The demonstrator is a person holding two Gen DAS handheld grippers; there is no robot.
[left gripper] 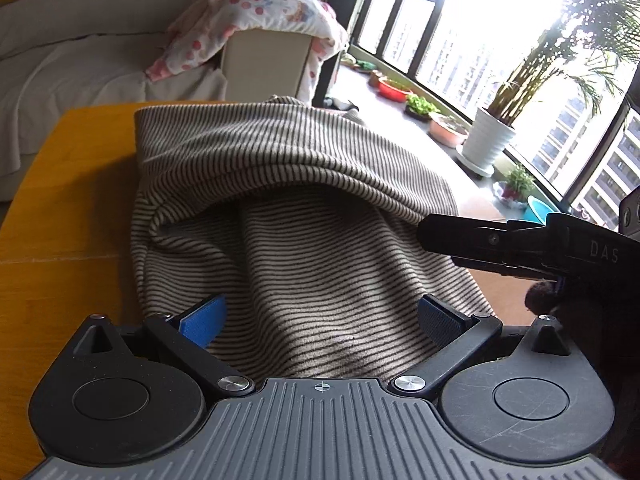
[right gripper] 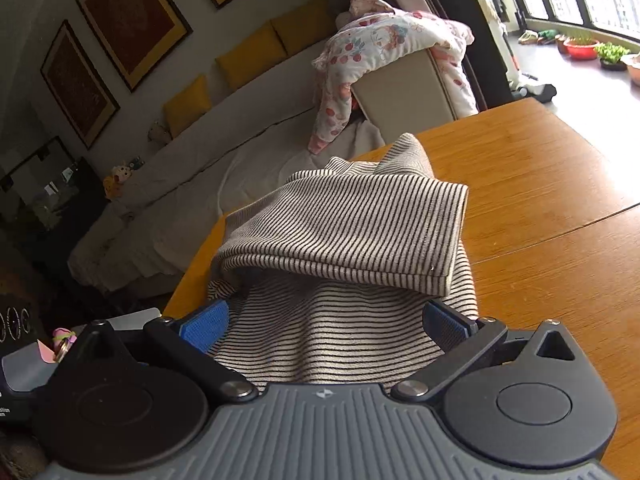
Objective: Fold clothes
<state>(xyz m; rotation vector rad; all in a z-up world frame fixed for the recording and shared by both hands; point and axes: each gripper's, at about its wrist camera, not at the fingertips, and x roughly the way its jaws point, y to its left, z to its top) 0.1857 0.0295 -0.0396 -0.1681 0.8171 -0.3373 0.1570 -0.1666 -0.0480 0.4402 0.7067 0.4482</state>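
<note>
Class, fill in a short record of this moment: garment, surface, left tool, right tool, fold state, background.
garment: striped cloth, brown and cream
surface: wooden table
left tool: open, cloth lying between its blue pads
right tool: open, cloth between its pads too
fold state: top layer doubled over the lower layer, near edge loose
background: sofa with a flowered quilt

My right gripper (right gripper: 326, 326) stands wide open around the striped garment (right gripper: 344, 240). It lies partly folded on the wooden table (right gripper: 540, 200).
</note>
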